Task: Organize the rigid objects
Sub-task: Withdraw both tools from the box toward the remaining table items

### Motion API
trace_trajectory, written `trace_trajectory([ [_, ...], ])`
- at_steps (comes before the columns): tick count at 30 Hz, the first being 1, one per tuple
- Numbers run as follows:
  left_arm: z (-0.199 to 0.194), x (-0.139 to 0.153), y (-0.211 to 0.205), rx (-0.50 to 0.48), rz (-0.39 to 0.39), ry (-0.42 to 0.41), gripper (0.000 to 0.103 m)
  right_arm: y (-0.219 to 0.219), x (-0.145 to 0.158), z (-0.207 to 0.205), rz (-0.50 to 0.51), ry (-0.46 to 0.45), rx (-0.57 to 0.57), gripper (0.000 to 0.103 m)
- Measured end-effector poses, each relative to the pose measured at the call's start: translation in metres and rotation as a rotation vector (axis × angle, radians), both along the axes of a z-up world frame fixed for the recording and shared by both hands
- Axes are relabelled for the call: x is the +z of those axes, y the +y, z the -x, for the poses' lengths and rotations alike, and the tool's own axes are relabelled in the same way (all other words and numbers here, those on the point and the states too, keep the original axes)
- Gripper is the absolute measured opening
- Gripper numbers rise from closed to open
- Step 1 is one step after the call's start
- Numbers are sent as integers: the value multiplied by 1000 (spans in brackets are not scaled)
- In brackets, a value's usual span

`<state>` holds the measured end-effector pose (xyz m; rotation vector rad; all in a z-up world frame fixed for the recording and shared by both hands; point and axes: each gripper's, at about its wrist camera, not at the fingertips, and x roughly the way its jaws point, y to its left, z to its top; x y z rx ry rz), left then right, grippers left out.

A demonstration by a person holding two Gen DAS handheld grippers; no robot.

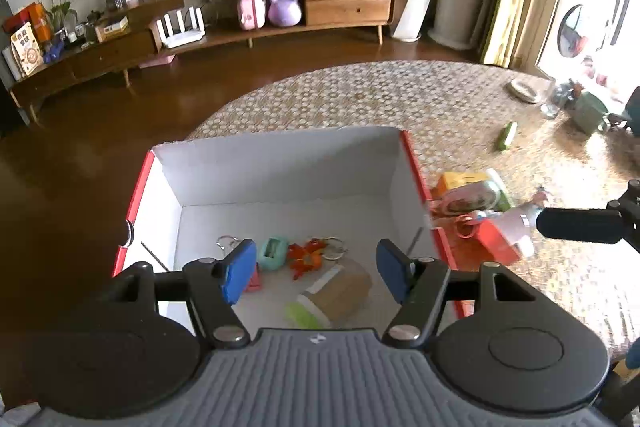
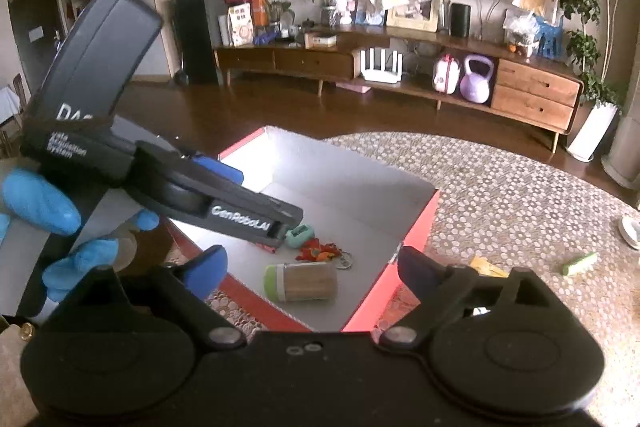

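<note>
Left wrist view: both left gripper [image 1: 316, 269] and right gripper [image 2: 312, 277] spread, empty. Red-walled white cardboard box [image 1: 280, 167] holds cork-bodied green-capped jar [image 1: 336, 293], keyrings. Green tube [image 1: 507, 135] and packets outside remain unsorted.

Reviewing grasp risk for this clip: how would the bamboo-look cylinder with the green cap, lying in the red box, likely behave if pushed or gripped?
The cylinder lies on its side on the smooth floor of the box, so a nudge would probably roll it. It looks rigid, so it likely won't deform between fingers. Its rounded wall may slip unless gripped across the middle. Both the left gripper and the right gripper are open and empty.
</note>
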<state>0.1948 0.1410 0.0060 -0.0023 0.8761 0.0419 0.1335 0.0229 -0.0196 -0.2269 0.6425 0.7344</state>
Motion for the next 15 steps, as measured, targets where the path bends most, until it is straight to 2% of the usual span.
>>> trace_trajectory([
  [5, 19, 9, -15, -10, 10, -38, 72, -23, 9, 13, -42, -15, -13, 97],
  [13, 45, 20, -35, -17, 56, -106, 75, -56, 14, 26, -104, -18, -8, 100],
  [15, 49, 21, -39, -13, 74, -123, 80, -68, 15, 30, -118, -22, -14, 101],
])
